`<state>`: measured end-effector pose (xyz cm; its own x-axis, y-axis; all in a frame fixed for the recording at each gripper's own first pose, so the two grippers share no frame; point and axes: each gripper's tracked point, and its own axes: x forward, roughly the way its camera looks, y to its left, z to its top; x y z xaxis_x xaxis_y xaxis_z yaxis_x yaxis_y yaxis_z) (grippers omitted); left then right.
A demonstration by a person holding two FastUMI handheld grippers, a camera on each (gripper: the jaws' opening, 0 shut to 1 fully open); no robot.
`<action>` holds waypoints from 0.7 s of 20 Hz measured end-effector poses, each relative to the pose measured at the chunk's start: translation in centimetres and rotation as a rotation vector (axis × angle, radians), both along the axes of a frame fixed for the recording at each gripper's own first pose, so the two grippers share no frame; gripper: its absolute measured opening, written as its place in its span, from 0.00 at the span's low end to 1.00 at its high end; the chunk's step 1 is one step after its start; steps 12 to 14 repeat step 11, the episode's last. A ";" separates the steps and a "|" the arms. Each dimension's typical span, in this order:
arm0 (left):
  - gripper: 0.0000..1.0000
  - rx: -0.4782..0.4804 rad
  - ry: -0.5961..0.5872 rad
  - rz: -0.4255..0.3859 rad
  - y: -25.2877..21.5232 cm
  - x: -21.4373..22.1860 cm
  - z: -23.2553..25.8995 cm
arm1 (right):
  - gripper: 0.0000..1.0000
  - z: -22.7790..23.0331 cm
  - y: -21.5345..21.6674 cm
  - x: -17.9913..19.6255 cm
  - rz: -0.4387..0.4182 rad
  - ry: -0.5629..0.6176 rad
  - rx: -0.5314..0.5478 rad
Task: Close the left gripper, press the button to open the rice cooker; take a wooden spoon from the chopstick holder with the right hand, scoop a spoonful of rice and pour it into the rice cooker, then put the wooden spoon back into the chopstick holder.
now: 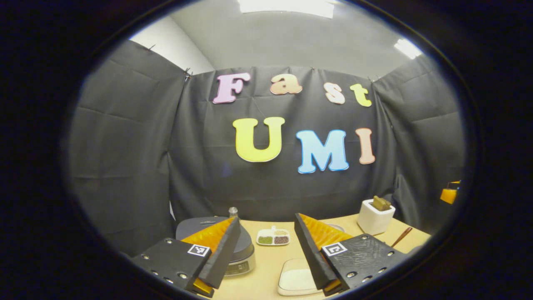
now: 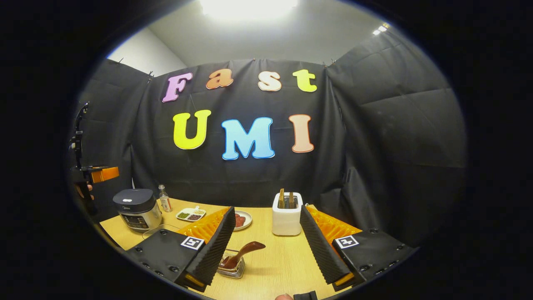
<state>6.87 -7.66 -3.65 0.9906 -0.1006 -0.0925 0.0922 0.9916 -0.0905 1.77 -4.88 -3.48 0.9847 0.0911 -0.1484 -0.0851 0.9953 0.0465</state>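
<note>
I see the rice cooker point(image 2: 138, 208) at the table's point(image 2: 275, 258) far left, lid down, with my left gripper point(image 1: 266, 250) spread wide just above it. A white tray of rice point(image 1: 296, 277) lies beside it. The white chopstick holder point(image 2: 286, 218) stands mid-table with wooden handles poking out; my right gripper point(image 2: 266, 250) hangs released before it. A divided dish point(image 2: 190, 214) holds green and dark grains, a small plate point(image 2: 241, 219) something red. The cooker's lettering is too small for me to read.
</note>
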 end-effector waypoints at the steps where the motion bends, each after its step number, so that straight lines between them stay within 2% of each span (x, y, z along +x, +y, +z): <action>1: 0.82 0.012 -0.021 -0.006 0.0 -0.8 1.1 | 0.98 0.6 0.4 -0.3 0.003 -0.010 0.007; 4: 0.82 0.030 -0.073 -0.024 0.4 -3.7 3.7 | 0.98 2.1 1.2 -1.4 0.001 -0.038 0.015; 10: 0.82 0.058 -0.115 -0.072 1.8 -8.7 5.9 | 0.98 4.4 3.9 -4.6 -0.007 -0.074 0.020; 14: 0.82 0.063 -0.120 -0.077 1.9 -9.3 6.2 | 0.98 4.5 4.3 -5.2 -0.011 -0.076 0.019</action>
